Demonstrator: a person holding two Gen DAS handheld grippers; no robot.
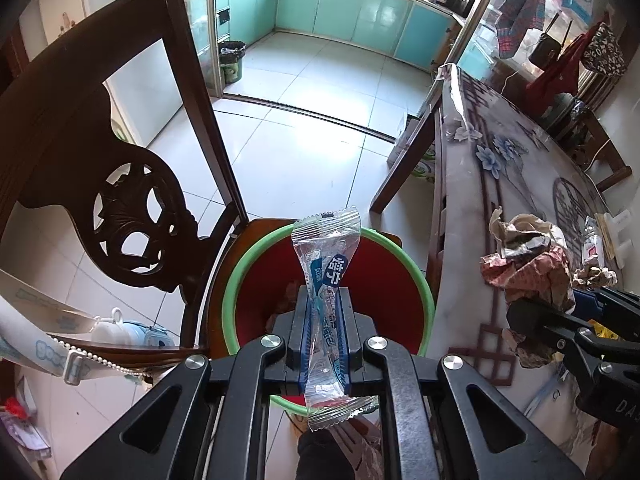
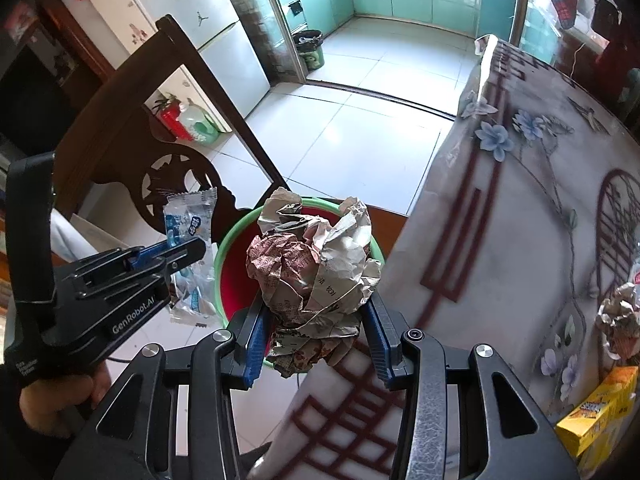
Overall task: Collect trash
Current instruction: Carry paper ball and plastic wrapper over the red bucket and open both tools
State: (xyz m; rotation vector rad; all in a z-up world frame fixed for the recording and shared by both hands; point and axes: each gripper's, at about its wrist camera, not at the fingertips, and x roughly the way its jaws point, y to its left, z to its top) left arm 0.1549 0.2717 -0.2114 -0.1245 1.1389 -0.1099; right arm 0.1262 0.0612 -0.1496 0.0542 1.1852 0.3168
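My left gripper is shut on a clear plastic wrapper with blue print, held over a red bin with a green rim that stands on a chair seat. The same wrapper and left gripper show at the left of the right wrist view. My right gripper is shut on a big ball of crumpled paper, at the table's edge and over the bin's rim. In the left wrist view that paper ball and the right gripper appear at the right.
A dark carved wooden chair back rises left of the bin. The table with a flowered cloth fills the right, with more crumpled paper and a yellow box on it. A dark waste bin stands by the kitchen doorway.
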